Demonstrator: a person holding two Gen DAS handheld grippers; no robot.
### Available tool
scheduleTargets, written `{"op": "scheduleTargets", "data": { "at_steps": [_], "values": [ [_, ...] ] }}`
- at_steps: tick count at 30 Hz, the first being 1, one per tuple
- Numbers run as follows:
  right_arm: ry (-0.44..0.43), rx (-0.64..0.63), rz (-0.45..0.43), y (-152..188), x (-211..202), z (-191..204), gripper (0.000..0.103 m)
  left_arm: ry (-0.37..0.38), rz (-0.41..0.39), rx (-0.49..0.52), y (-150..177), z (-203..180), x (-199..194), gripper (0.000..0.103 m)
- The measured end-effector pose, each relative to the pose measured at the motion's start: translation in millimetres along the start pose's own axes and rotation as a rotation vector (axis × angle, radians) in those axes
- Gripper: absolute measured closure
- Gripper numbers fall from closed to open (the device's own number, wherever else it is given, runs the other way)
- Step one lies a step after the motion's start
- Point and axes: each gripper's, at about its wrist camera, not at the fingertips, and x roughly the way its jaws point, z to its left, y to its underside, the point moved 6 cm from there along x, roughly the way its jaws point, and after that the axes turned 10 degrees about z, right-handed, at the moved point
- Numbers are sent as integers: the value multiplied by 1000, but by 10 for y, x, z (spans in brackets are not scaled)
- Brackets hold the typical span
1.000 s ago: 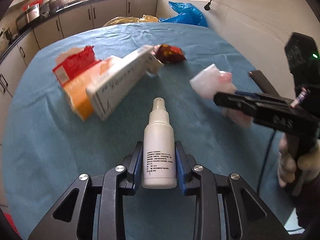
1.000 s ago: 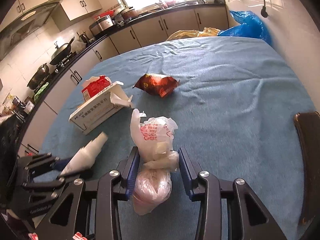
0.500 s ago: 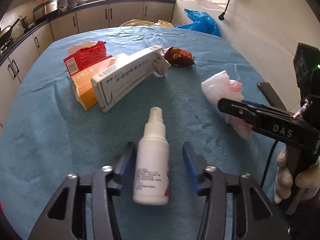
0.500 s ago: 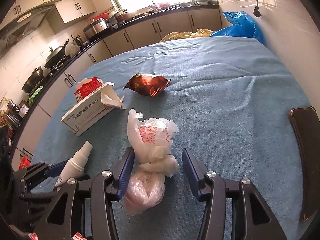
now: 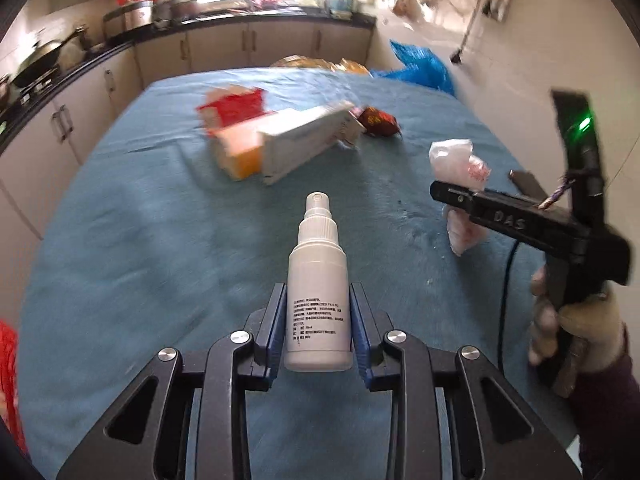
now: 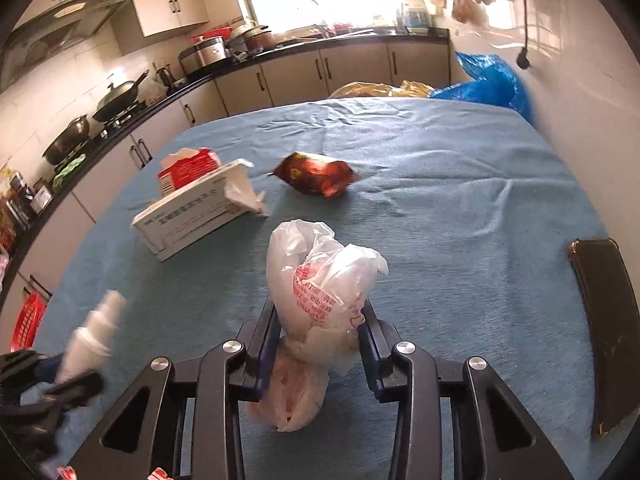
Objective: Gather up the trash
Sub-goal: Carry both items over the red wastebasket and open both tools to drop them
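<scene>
Fingers (image 5: 276, 320) of the left gripper (image 5: 318, 322) have just closed, clamping the white spray bottle (image 5: 318, 280) between them — right gripper (image 6: 318, 336) likewise squeezes the crumpled plastic bag (image 6: 320, 280); boxes (image 6: 196, 208) lie beyond.

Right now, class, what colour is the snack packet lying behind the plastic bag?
Dark red snack packet; clearest in the right wrist view.

left tongs (image 5: 318, 330) just closed on a bottle, right tongs (image 6: 318, 342) just closed on a bag
</scene>
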Motion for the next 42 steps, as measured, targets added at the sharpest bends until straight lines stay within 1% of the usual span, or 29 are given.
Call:
{"op": "scheduleTargets", "data": {
  "at_steps": [2, 5, 9, 13, 15, 21, 27, 31, 33, 36, 42],
  "values": [
    [-4, -13, -1, 26, -8, 81, 64, -6, -30, -40, 108, 125, -197, 74],
    [-13, -28, 4, 51, -35, 216, 64, -38, -77, -107, 306, 381, -526, 74],
    [-62, -51, 18, 213, -165, 520, 64, -117, -120, -204, 586, 814, -923, 74],
    [-63, -122, 13, 362, -325, 916, 64, -202, -162, -273, 809, 1171, -1194, 74],
    [-72, -155, 4, 403, -407, 1103, 64, -223, -184, -300, 906, 1304, -1304, 74],
    [-101, -248, 4, 476, -538, 1675, 64, -237, -244, -377, 1184, 1631, -1597, 74],
    [-135, -329, 27, 559, -503, 2232, 64, -281, -262, -449, 1497, 2074, -1799, 74],
    [-174, -384, 49, 624, -446, 2649, 64, -303, -234, -499, 1725, 2501, -1870, 74],
    [-189, -407, 58, 651, -423, 2844, 64, -331, -224, -506, 1795, 2686, -1911, 74],
    [-226, -443, 81, 698, -349, 3179, 64, -364, -218, -523, 1866, 2952, -1979, 74],
    [-315, -501, 125, 770, -170, 3895, 64, -349, -229, -556, 1835, 3360, -1989, 74]
  ]
}}
